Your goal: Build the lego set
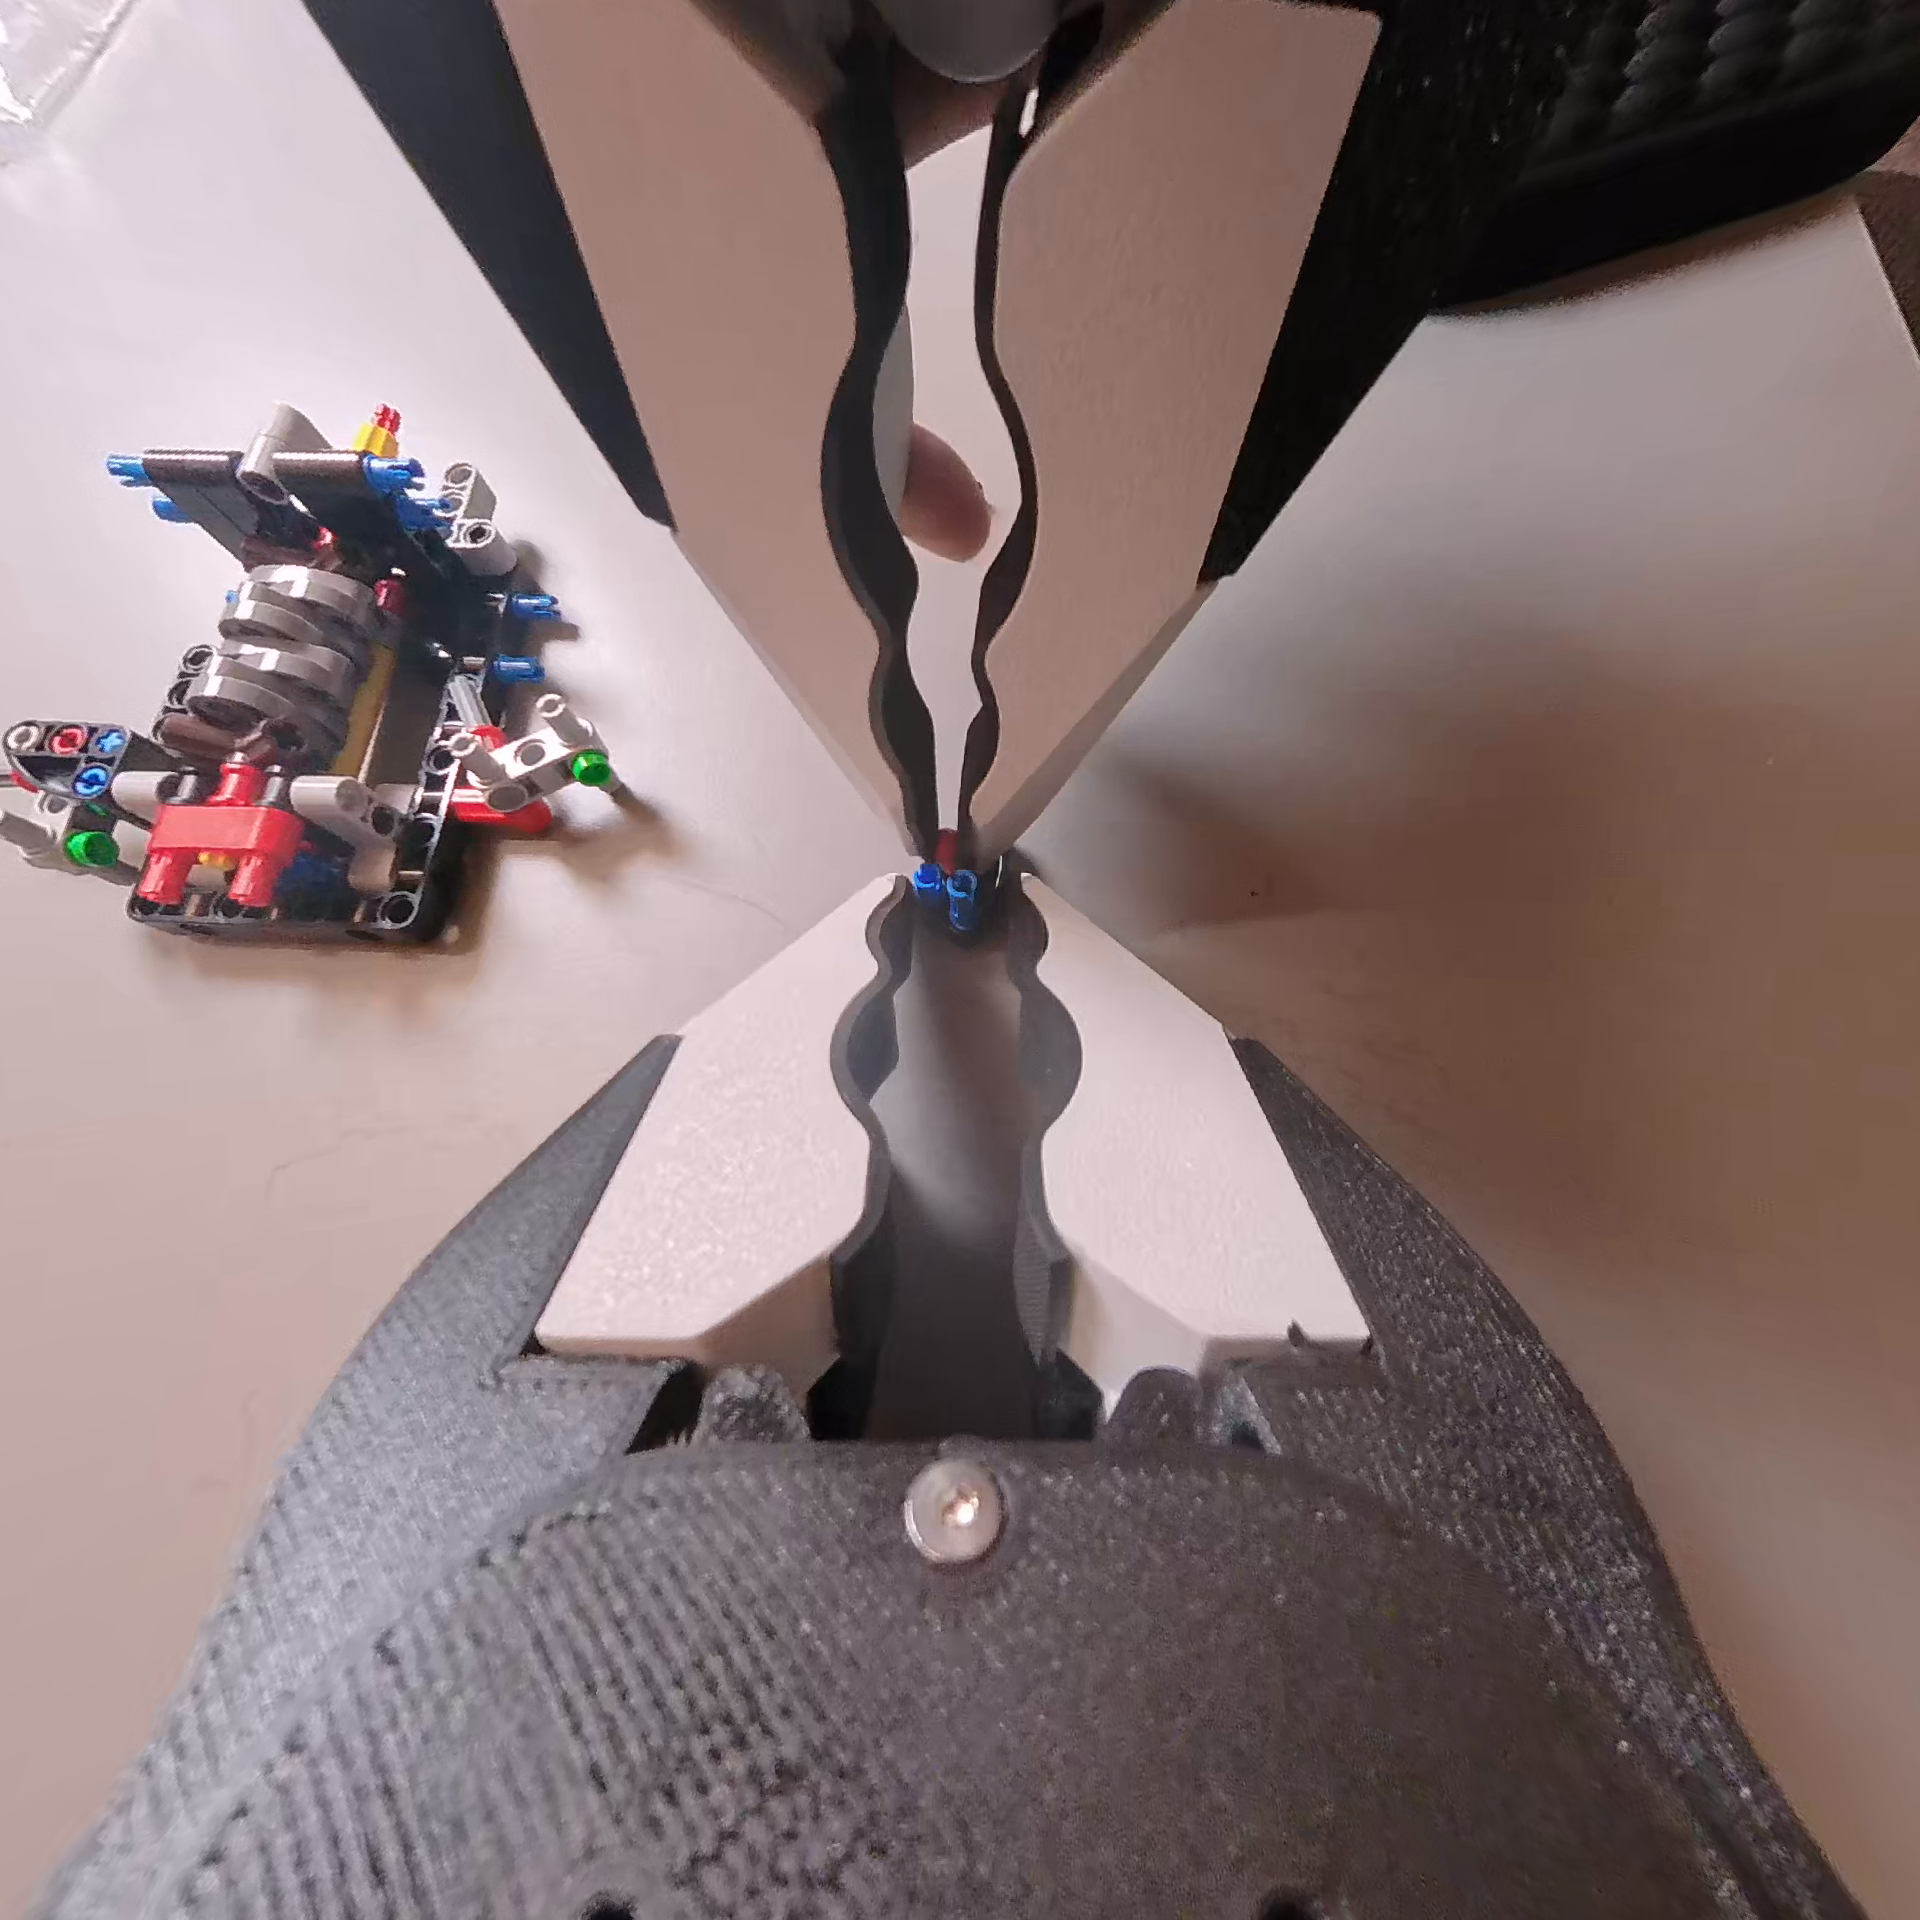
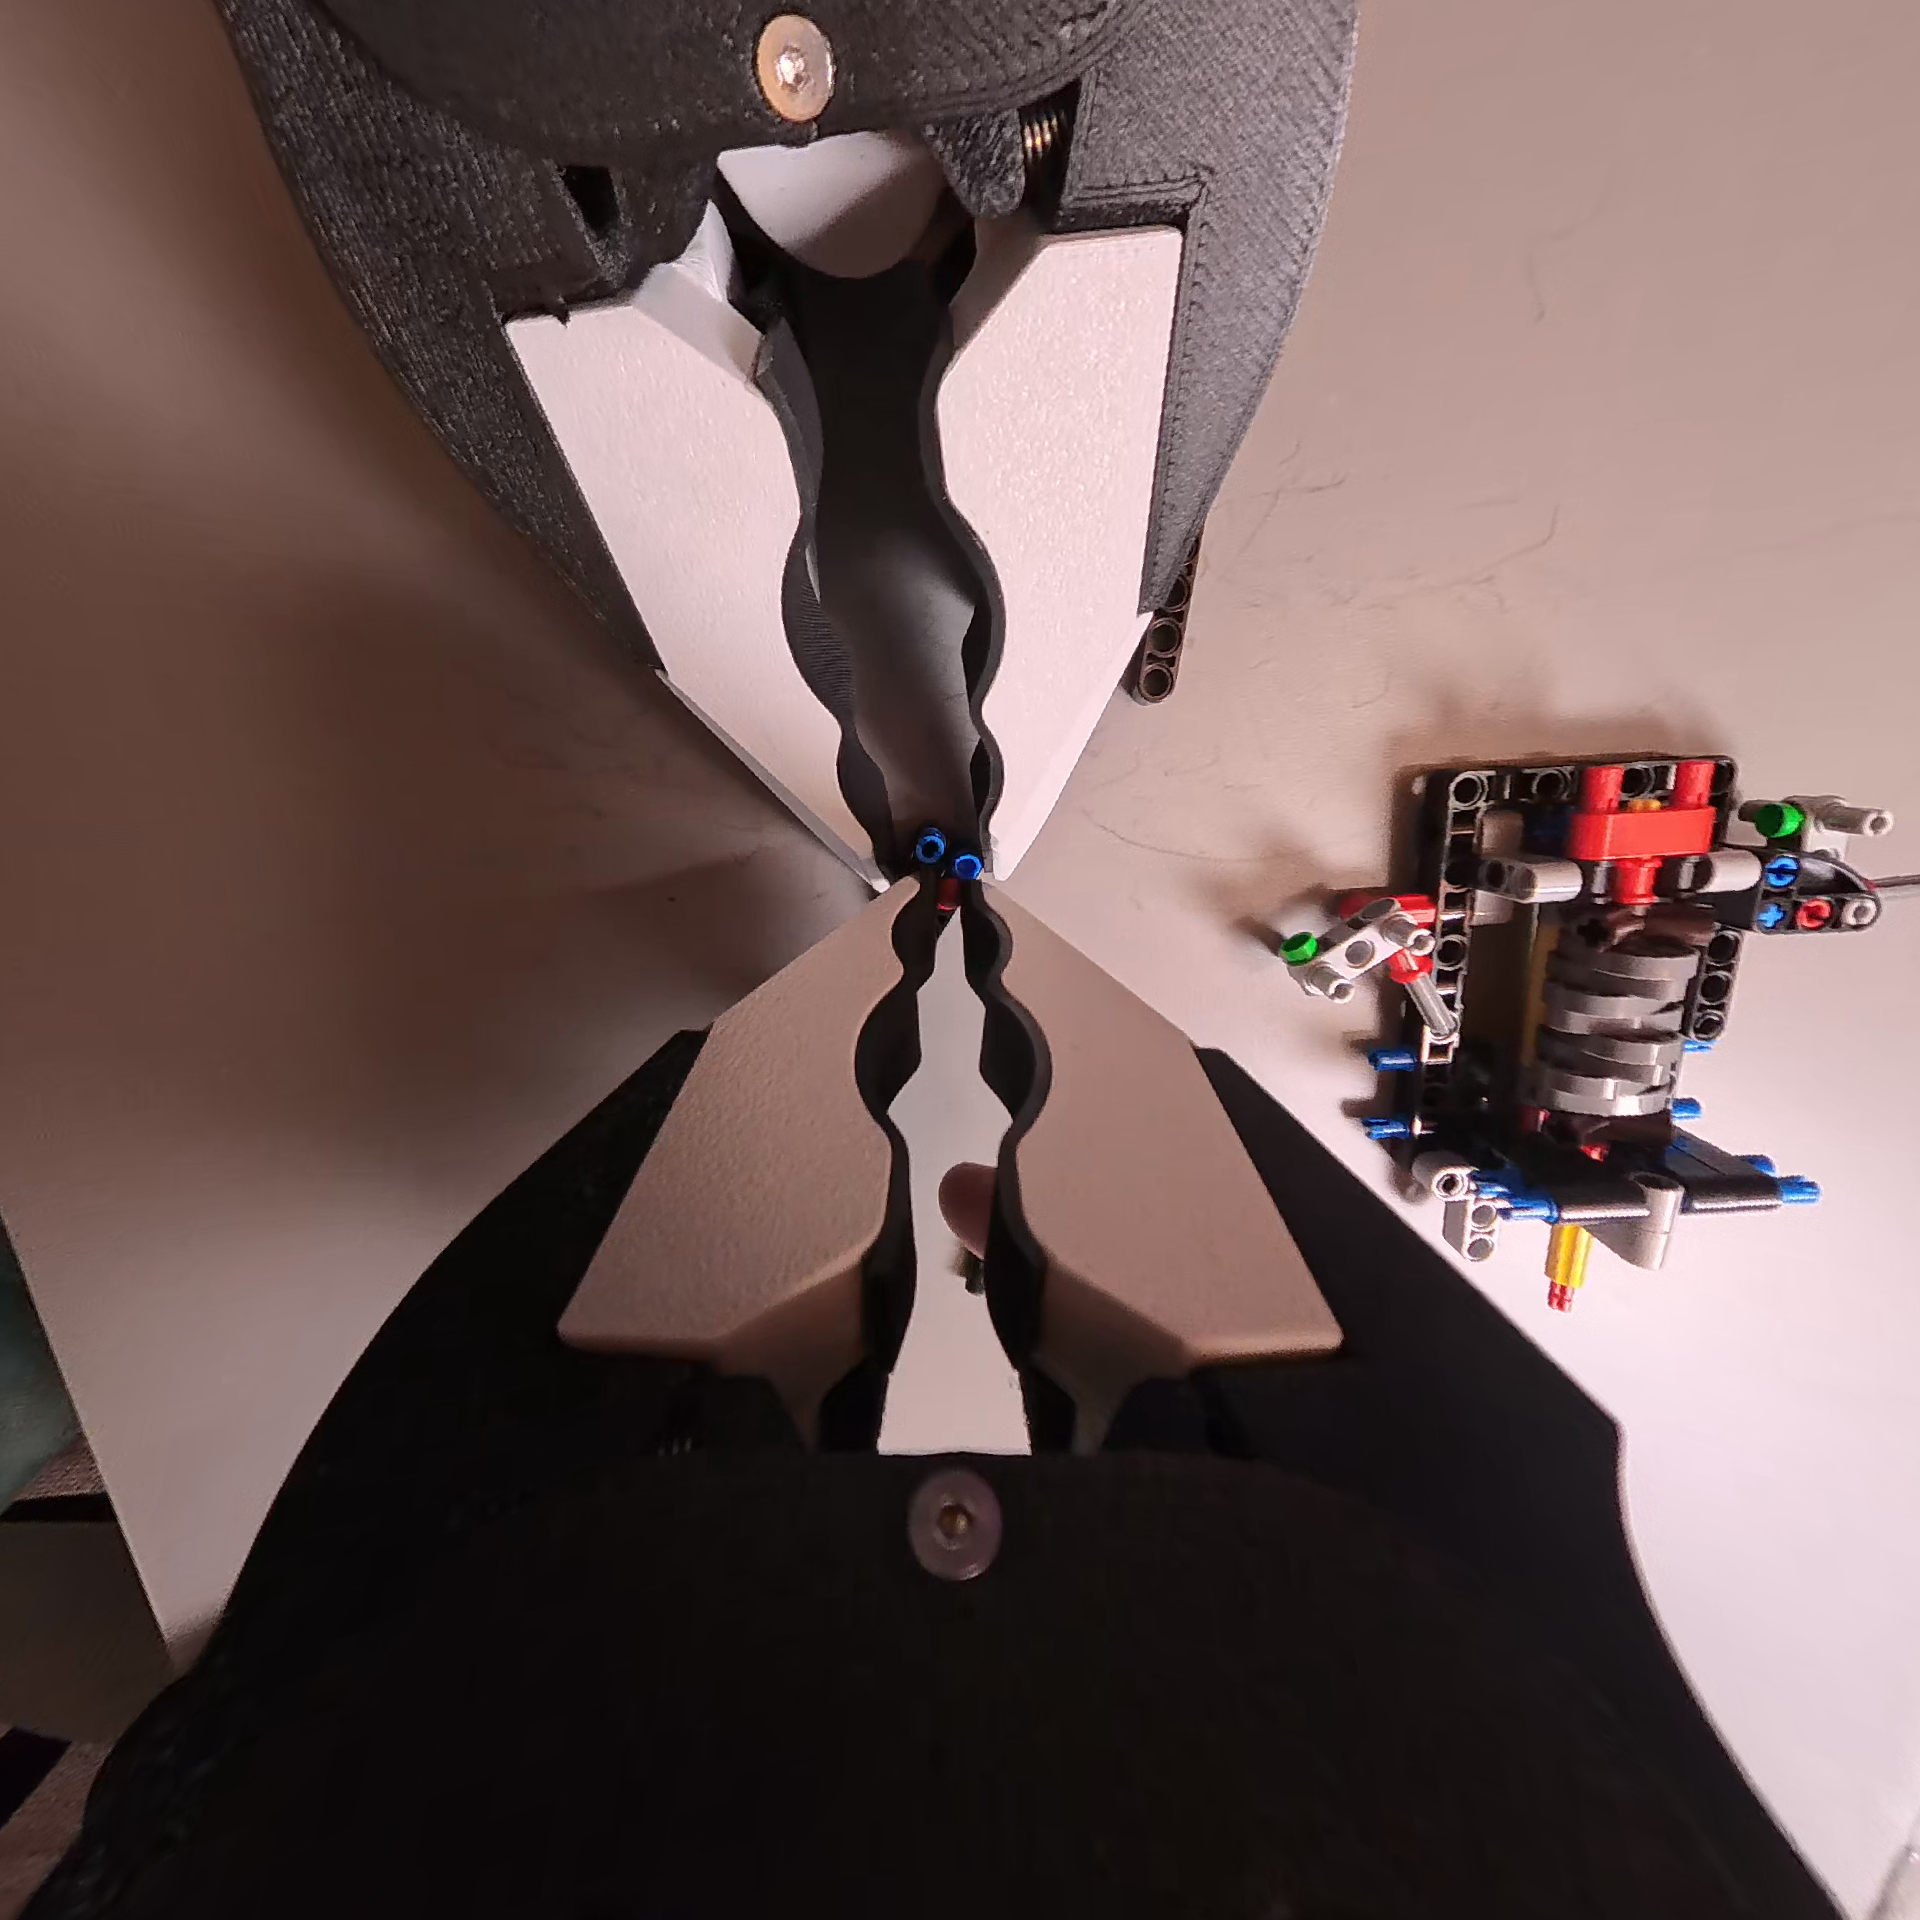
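Note:
My two grippers meet tip to tip above the table. My left gripper (image 1: pixel 961 920) is shut on a small black piece with two blue pins (image 1: pixel 948 888). My right gripper (image 2: pixel 943 920) is shut on a small red pin (image 2: pixel 948 894) and touches it to that piece. The right gripper (image 1: pixel 948 826) comes in from the top of the left wrist view. The left gripper (image 2: pixel 935 826) comes in from the top of the right wrist view, where the blue pins (image 2: pixel 948 852) also show. The part-built lego model (image 1: pixel 312 675) lies on the table to the side; it also shows in the right wrist view (image 2: pixel 1590 997).
A loose grey beam (image 2: pixel 1162 649) lies on the white table (image 2: pixel 1455 416), partly behind the left gripper. A person's fingertip (image 2: pixel 971 1205) shows between the right gripper's fingers. Clear plastic (image 1: pixel 42 73) lies at the far corner. The table edge (image 2: pixel 62 1403) is near the lower left. Less than 4 cm separates the two grippers' tips.

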A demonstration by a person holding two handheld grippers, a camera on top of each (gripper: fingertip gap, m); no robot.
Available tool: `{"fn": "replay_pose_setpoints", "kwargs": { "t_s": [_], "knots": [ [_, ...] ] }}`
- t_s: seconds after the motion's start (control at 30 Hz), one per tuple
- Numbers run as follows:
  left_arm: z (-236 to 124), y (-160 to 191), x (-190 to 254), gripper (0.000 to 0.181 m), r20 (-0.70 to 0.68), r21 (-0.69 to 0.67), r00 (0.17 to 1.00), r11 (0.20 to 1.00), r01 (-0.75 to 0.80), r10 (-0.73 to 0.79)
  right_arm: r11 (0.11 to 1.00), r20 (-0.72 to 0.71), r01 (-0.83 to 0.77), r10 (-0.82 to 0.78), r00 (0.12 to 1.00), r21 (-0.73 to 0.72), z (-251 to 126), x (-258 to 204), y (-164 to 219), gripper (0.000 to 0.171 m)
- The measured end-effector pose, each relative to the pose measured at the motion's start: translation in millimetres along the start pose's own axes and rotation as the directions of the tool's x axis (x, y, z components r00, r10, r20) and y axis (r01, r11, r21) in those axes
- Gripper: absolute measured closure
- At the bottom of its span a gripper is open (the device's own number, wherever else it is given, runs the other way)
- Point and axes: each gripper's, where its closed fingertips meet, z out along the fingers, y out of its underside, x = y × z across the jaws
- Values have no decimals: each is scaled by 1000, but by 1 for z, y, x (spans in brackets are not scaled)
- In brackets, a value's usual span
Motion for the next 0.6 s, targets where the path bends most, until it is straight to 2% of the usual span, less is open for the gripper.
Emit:
{"fn": "replay_pose_setpoints", "kwargs": {
  "t_s": [0.23, 0.33, 0.6],
  "knots": [
    [0, 0, 0, 166, 7, -1, 1000, 1000, -3, 3, 999, 5, -9, 9, 1000, -51, 2, 0, 12, 170],
    [0, 0, -1, 166, 8, -1, 1000, 1000, 5, -5, 1000, -44, -14, 13, 999, -8, 2, 1, 10, 170],
    [0, 0, -1, 166, 9, 0, 1000, 1000, 3, -3, 999, -18, -29, 29, 999, 21, -2, 2, 5, 170]
  ]
}}
